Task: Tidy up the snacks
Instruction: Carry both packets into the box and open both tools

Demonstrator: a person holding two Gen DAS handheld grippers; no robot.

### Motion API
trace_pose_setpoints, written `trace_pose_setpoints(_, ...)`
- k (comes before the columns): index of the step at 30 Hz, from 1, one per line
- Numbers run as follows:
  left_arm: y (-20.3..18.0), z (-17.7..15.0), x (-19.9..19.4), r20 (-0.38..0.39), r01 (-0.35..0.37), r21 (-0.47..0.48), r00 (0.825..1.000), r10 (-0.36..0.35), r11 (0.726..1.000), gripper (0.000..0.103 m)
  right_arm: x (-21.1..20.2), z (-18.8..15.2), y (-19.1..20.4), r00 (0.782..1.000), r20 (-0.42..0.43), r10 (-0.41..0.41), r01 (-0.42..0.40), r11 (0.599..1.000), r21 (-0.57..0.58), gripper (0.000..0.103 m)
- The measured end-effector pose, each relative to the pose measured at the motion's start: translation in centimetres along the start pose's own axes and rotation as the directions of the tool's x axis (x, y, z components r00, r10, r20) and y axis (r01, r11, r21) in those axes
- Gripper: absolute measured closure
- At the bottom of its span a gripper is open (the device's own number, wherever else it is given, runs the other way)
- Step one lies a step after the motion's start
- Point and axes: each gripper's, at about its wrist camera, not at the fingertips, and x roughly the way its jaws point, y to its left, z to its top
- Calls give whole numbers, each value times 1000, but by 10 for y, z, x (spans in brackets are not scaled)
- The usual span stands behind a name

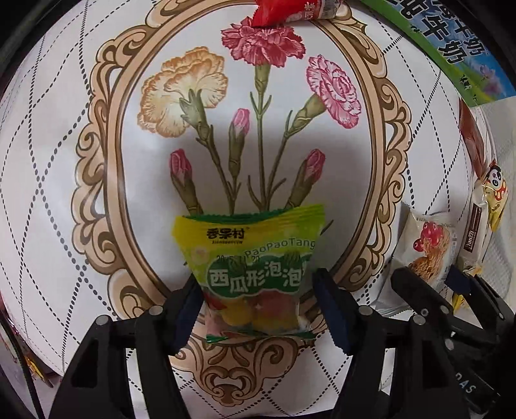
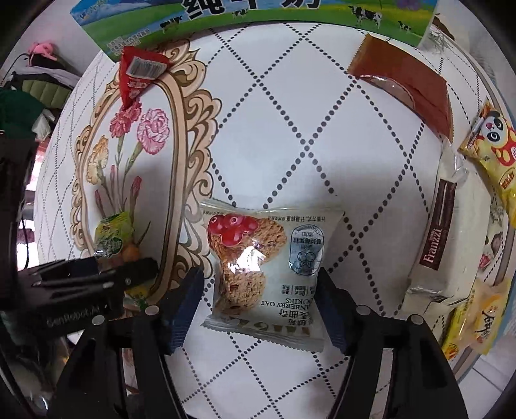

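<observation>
The gum packet (image 1: 248, 270) is lying flat on the tablecloth (image 1: 64, 180), over the foot of the printed flower oval, and the left gripper (image 1: 256, 306) is straddling its near half with the jaws standing open, pads beside the film but not pressing it. It is looking light and soft: crinkly, slippery film puffed around a few hard round sweets, so a pinch across the bulging near half, where the sweets are giving the pads something to bear on, is likely to hold better than the thin sealed edge. To the right, the cookie packet (image 2: 264, 270) is sitting between the right gripper's (image 2: 262, 309) open jaws, likewise unpinched. It is seeming light too, but the oat biscuit inside is probably brittle, so a gentle squeeze across the middle is looking wiser than a hard clamp. Farther out, a red sachet (image 2: 138, 74) is leaning at the far side against the milk carton (image 2: 245, 19), a brown packet (image 2: 409, 87) is lying far right, and a wafer pack (image 2: 445, 245) and a panda snack (image 2: 493, 154) are waiting along the right edge.
</observation>
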Motion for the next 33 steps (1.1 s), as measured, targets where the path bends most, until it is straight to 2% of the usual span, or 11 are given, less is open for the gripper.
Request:
trace_pose_setpoints(3,-2,-7,2,15,-8,-33,1000,8,999,38,8,-3,1,1000,9,-10,10,1000,13,32)
trace_pose_setpoints(5,5,-15,-2,36,-30,-50,999,31,998,45,8,-5,2,1000,16,-19,19,1000,11,32)
trace_pose_setpoints(7,24,-22,-14,53,-49,-50,997,51,998,54,9,-9,2,999,30,-36,36,999,7,39)
trace_pose_setpoints(10,31,-22,-27,64,-48,-45,997,51,998,54,14,-13,-3,998,49,-44,44,999,2,48)
trace_pose_setpoints(14,24,-30,-48,88,-42,-34,995,45,999,54,1,-21,-8,997,70,-13,13,1000,-4,49)
trace_pose_setpoints(19,4,-25,-89,126,3,-1,992,-3,1000,54,-34,-14,-22,993,100,63,-64,998,6,50)
trace_pose_setpoints(22,-13,-13,-123,178,52,34,982,-57,998,54,-67,-1,-31,984,148,104,-106,994,4,50)
trace_pose_setpoints(28,-59,37,-199,260,136,135,951,-167,981,54,-149,50,-53,945,282,167,-173,985,-6,50)
trace_pose_setpoints(33,-102,108,-232,302,94,216,940,-158,972,54,-201,112,-67,900,403,168,-180,984,-7,50)
